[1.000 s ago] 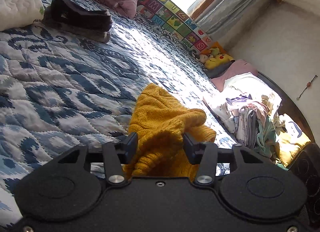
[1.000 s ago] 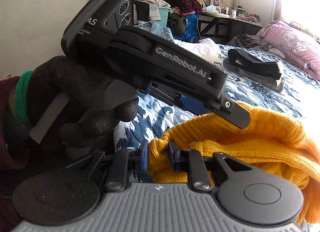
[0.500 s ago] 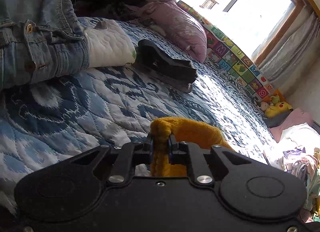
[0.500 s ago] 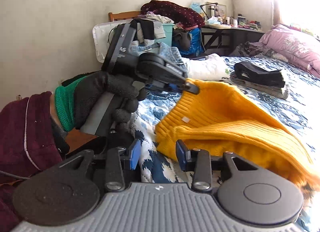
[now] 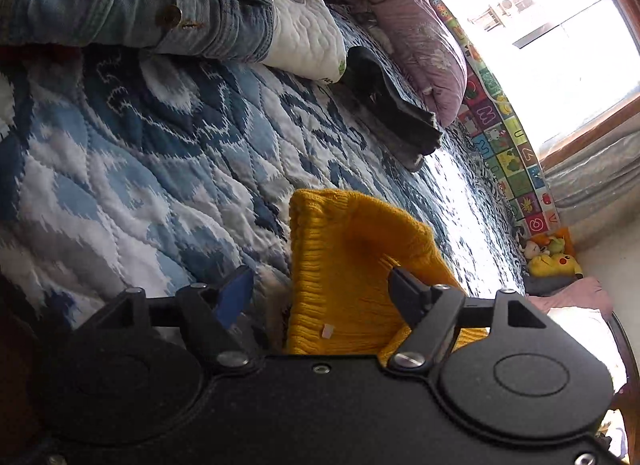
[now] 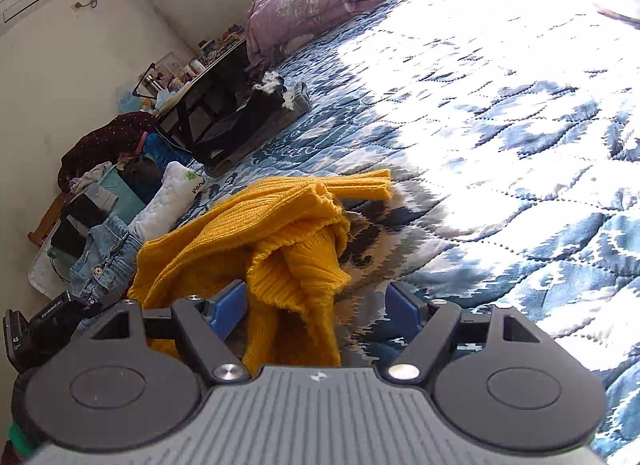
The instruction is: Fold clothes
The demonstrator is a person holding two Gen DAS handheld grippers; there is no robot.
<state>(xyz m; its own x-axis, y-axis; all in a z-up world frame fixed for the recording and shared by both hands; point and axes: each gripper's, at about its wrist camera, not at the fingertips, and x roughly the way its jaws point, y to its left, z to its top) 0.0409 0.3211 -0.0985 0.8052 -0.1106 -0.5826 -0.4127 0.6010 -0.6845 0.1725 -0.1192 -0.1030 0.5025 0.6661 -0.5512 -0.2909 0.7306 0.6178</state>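
Observation:
A mustard-yellow knit sweater [image 5: 344, 265] lies bunched on the blue-and-white quilt [image 5: 140, 169]. In the left wrist view my left gripper [image 5: 320, 291] is open, its fingers standing either side of the sweater's ribbed edge without pinching it. In the right wrist view the same sweater [image 6: 264, 233] is crumpled with a ribbed cuff pointing right. My right gripper [image 6: 314, 307] is open, and a fold of the knit hangs between its blue pads [image 6: 228, 307]. The other gripper's body [image 6: 44, 321] shows at the lower left of that view.
Denim jeans [image 5: 132, 5] and a white quilted bundle [image 5: 304, 37] sit at the bed's near-left. Folded dark clothes [image 5: 396, 113], a purple pillow [image 5: 420, 45] and an alphabet mat [image 5: 504, 137] lie toward the window. A cluttered black table [image 6: 208, 101] and clothes pile [image 6: 108, 145] stand beside the bed.
My left gripper was shut on the sweater's edge half a second ago and has opened, letting it go. The right gripper stays open and has swung toward the bed over the sweater.

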